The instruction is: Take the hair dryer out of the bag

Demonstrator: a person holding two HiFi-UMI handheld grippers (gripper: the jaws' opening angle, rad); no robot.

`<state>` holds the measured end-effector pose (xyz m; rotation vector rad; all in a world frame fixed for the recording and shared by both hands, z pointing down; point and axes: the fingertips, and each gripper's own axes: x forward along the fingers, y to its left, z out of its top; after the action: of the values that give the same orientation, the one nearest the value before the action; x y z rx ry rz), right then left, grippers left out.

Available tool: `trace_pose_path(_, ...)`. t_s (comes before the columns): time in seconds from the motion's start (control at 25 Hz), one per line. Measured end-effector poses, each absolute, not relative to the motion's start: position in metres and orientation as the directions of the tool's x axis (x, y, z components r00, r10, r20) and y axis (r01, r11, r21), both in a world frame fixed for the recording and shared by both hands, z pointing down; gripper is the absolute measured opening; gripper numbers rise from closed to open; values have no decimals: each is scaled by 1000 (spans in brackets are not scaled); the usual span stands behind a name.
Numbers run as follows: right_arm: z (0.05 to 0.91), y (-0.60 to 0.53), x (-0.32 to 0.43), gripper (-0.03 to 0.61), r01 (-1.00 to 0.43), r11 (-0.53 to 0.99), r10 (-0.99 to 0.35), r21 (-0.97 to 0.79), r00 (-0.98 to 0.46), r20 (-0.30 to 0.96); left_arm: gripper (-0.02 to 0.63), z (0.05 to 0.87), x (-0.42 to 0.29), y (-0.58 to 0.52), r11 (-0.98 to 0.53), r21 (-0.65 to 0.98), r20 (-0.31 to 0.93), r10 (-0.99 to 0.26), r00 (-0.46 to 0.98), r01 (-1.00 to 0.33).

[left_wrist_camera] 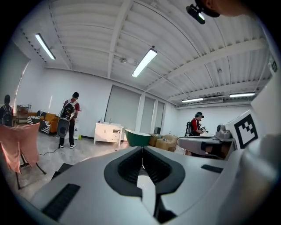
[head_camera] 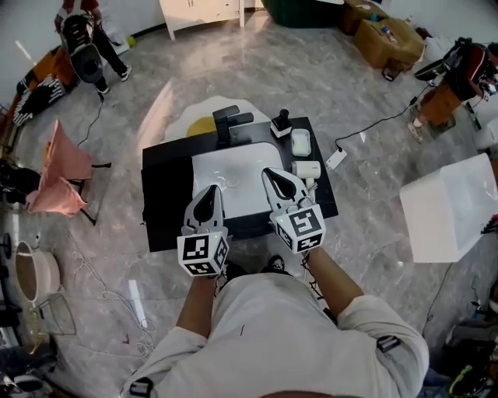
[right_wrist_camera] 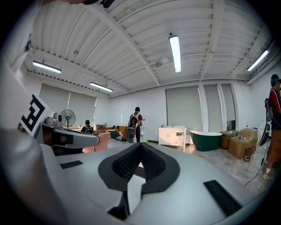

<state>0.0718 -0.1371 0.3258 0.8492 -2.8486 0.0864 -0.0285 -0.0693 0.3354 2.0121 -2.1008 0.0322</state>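
Bag [head_camera: 233, 183] lay flat below left tool [head_camera: 210, 191] and right tool [head_camera: 273, 172], both closed, empty; opening should precede any descent.

Grey marble floor [head_camera: 327, 85], white cabinet [head_camera: 201, 12], ceiling striplights [left_wrist_camera: 143, 63].

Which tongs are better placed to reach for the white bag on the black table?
Right, by a little, I judge. Both the left tongs and the right tongs are shut and empty above the white bag; the right ones reach farther over it.
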Motion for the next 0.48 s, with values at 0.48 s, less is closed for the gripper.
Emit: trace_pose_path(0.48, 277, -120, 81, -2, -565, 825, -565, 32, -820, 87, 21, 288, -25, -52, 84, 110, 84, -994, -75, -990)
